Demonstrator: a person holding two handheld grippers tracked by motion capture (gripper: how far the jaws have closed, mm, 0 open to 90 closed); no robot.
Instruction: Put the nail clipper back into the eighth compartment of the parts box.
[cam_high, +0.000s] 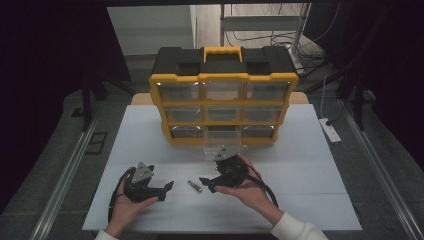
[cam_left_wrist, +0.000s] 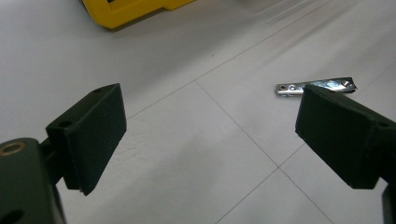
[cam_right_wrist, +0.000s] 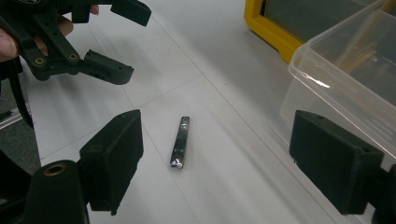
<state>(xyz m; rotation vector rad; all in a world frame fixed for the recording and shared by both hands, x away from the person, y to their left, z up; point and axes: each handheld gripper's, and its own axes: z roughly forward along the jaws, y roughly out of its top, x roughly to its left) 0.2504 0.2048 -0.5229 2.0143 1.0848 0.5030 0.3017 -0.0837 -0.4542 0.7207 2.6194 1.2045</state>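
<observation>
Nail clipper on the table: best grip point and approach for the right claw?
Grip the nail clipper across its narrow width near mid-length, coming down from above. It lies flat on the table, long and thin, so only its two long edges offer opposing faces. The right claw is open and already straddles it, probably needing only a descent.

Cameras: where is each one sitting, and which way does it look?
High view: above the person's side, looking forward and down on the table, organizer, both hands and tools.
Left gripper view: on the left tool, looking past its open jaws at the nail clipper.
Right gripper view: on the right tool, facing the clipper, a clear drawer and the other tool.
All share the clipper.
</observation>
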